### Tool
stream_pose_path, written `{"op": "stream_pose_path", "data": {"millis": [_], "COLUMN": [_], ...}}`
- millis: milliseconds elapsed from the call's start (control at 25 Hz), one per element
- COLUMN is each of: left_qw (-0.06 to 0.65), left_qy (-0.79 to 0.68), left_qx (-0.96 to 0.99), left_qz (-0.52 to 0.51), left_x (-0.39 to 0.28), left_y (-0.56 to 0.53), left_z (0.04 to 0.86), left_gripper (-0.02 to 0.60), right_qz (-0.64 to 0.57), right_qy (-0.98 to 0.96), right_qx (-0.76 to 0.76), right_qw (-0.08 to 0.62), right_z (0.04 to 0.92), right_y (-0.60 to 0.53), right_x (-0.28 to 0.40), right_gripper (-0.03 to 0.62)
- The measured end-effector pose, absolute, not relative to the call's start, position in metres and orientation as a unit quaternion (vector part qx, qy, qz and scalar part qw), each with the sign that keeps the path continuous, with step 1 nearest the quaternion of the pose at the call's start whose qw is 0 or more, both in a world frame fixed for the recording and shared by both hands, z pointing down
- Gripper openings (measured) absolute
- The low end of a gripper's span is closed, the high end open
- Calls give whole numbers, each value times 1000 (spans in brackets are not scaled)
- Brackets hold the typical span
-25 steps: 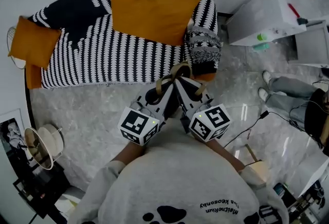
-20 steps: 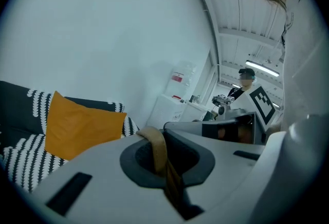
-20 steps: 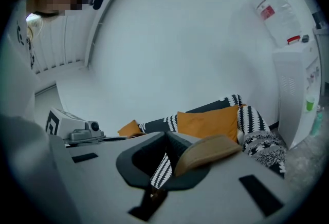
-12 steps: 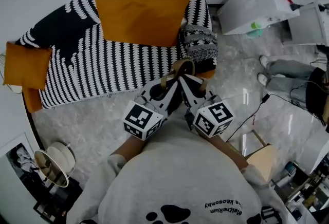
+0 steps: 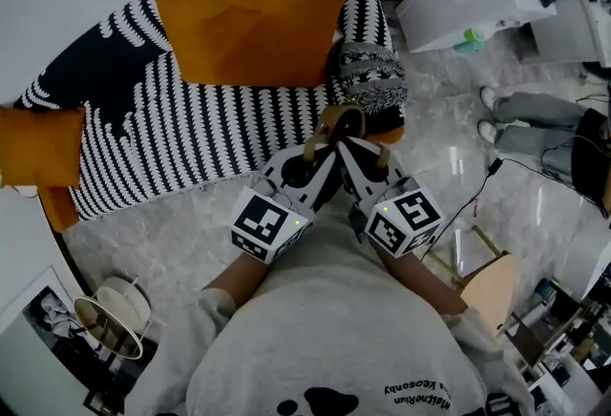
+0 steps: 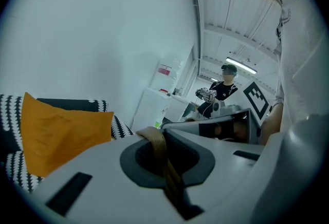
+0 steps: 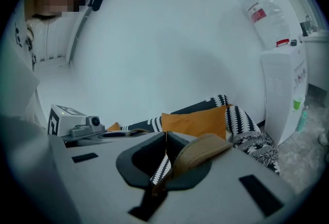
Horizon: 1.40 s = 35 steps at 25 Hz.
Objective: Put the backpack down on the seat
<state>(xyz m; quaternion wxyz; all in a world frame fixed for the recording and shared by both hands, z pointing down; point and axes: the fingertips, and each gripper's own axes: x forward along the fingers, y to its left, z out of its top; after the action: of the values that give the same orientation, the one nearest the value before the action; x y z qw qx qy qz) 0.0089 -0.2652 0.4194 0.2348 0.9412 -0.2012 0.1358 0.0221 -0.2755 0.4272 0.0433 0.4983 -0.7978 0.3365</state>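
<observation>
Head view: the left gripper (image 5: pixel 310 166) and right gripper (image 5: pixel 355 164) sit side by side. Each holds a tan strap (image 5: pixel 336 121), likely to keep the backpack (image 5: pixel 370 85) level. It seems to hang just ahead, not on the seat (image 5: pixel 191 133).
Left gripper view: jaws squeezed tight on its strap.
Right gripper view: also pinching strap, with an orange pillow (image 7: pixel 195 120) ahead.

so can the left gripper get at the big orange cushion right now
Probably not: the left gripper has its jaws shut on a strap, so it has no free grip. The way itself looks open: nothing stands between it and the cushion.
</observation>
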Motion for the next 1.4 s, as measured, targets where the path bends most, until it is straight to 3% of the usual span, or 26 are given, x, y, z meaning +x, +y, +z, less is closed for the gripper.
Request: {"op": "stream_pose_path", "data": {"millis": [400,1400], "left_qw": [256,262], "left_qy": [-194,-203], "left_qx": [934,922], "left_qz": [154,202], "left_x": [22,61], "left_y": [-305,-335], "left_z": [477,634], "left_gripper": [17,18], "right_qz": [344,372], "right_qy": [-817,-805], "right_qx": [452,452], "right_qw": [97,101], "right_z": [486,648], "right_y": [-316,-353], "right_x": [31,69], "right_gripper": [32,32]}}
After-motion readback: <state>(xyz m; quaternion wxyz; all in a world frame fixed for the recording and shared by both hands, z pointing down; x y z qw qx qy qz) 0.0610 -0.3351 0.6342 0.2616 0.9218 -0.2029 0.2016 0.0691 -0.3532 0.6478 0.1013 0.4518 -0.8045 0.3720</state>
